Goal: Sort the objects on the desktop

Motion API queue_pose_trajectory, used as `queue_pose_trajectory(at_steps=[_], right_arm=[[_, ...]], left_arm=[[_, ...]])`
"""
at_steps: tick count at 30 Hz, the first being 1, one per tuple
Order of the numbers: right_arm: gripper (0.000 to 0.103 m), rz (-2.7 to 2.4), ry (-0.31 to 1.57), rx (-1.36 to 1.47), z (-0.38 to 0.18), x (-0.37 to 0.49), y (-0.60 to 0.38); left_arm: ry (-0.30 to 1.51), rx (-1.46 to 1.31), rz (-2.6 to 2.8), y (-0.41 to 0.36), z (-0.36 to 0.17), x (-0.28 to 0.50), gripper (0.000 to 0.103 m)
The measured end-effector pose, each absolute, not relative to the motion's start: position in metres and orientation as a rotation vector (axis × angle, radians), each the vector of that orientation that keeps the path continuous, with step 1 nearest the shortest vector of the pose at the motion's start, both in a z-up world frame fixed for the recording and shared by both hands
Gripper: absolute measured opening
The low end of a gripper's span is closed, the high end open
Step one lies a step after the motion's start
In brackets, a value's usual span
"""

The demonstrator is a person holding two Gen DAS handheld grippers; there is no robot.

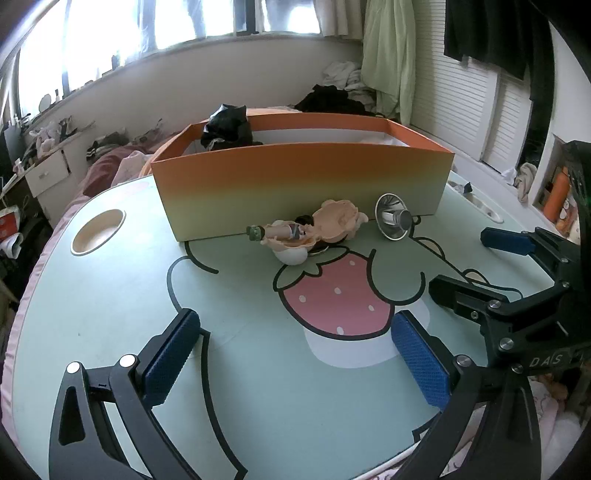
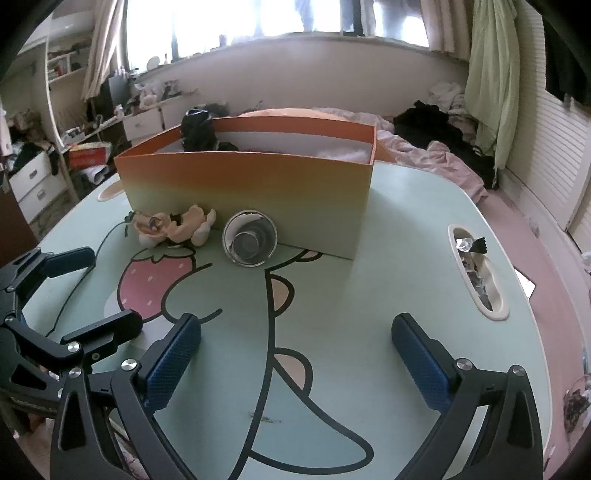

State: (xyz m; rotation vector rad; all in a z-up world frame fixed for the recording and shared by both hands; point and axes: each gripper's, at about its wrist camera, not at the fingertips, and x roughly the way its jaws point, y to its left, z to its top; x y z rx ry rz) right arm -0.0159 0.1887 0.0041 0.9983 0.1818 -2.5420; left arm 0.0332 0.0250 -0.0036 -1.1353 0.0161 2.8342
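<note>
Bright window (image 2: 258,18) above cluttered bed (image 2: 424,147), louvered closet doors (image 1: 461,99).

I see a box (image 1: 295,184) fading from orange at the rim to pale green below, white inside. The bench (image 1: 110,295) is mint green with a pink strawberry (image 1: 338,304) outlined black. My gripper pads (image 1: 168,362) are blue.

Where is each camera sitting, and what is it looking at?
Left wrist: on the left gripper, facing the orange box, figurine and metal cup; its blue fingers and the right gripper show.
Right wrist: on the right gripper, facing the same box, cup and figurine; the left gripper shows.
Shared: box, cup, figurine, table.
</note>
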Motion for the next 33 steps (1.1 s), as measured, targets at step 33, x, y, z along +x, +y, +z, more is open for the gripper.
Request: queue_pose_trajectory(at_steps=[33], right_arm=[[0.103, -2.546, 0.178, 0.988, 0.0027, -0.0145, 0.1889]], left_arm=[[0.012, -1.131, 2.844, 0.0242, -0.0037, 0.0370, 0.103]])
